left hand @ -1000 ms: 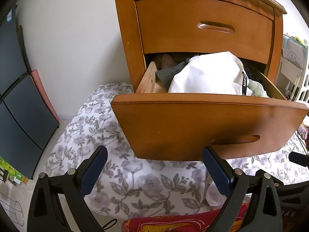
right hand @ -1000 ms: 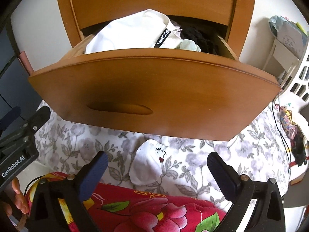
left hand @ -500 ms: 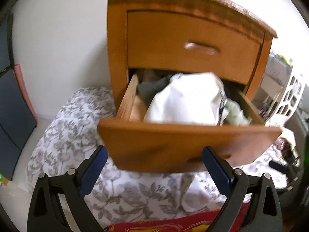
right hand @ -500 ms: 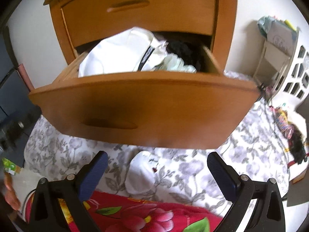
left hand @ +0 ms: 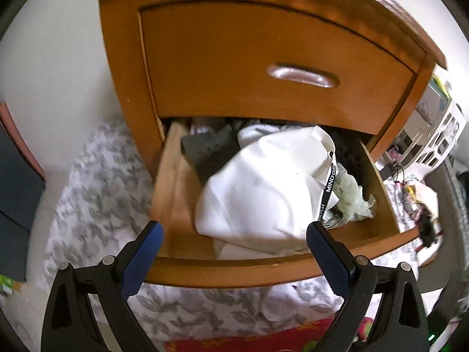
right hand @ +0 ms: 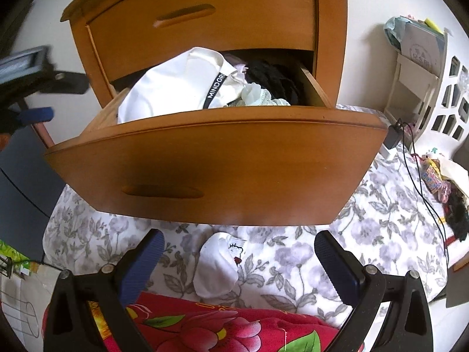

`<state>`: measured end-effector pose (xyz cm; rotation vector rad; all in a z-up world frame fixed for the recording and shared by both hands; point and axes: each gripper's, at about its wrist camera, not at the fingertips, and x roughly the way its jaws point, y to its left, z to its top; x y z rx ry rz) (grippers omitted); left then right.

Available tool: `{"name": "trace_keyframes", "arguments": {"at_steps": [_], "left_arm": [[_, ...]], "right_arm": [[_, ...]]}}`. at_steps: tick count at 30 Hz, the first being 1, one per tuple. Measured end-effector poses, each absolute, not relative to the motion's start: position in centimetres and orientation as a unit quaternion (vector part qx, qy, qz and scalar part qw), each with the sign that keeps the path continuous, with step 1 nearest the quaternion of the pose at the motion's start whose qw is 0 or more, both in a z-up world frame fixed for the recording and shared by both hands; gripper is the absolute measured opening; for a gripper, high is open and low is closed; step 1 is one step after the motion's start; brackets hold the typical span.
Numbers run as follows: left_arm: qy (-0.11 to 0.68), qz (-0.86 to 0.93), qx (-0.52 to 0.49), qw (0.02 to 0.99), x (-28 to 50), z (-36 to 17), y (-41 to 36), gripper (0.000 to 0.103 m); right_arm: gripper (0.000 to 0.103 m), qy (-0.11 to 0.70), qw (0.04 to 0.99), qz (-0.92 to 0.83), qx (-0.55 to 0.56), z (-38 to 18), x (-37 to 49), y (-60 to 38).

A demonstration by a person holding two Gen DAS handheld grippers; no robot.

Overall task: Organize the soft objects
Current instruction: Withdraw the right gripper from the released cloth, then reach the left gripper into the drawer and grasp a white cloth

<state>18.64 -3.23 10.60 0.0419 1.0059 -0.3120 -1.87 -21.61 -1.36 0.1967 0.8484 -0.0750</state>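
My left gripper [left hand: 234, 234], jaws wide apart and empty, hangs just above the puffy white cloth bundle [left hand: 263, 193] in the open wooden drawer [left hand: 222, 270].

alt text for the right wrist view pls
An open wooden drawer stuffed with clothes, a white garment on top, juts over a grey floral bedspread. A white sock lies on the bedspread between the open right gripper's blue-padded fingers.
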Motion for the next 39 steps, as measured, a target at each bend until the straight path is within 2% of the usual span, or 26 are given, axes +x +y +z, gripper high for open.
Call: {"name": "trace_keyframes", "arguments": {"at_steps": [9,13,34,36,39], "left_arm": [[0.555,-0.141,-0.025,0.819,22.6,8.9,-5.8,0.098],[0.58,-0.128,-0.01,0.805,24.1,7.4,-7.8,0.098],[0.638,-0.049,-0.027,0.768,29.4,2.3,-10.1,0.097],[0.641,-0.053,-0.03,0.765,29.5,2.0,-10.1,0.087],[0.642,-0.057,-0.027,0.764,29.3,1.8,-10.0,0.079]], "right_arm": [[0.103,0.403,0.907,-0.036,0.115,-1.4,-2.1,-22.2],[0.103,0.403,0.907,-0.034,0.119,-1.4,-2.1,-22.3],[0.103,0.402,0.905,-0.014,0.139,-1.7,-1.9,-22.8],[0.103,0.404,0.904,-0.014,0.14,-1.7,-1.9,-22.8],[0.103,0.404,0.903,-0.014,0.143,-1.8,-1.8,-22.9]]}}
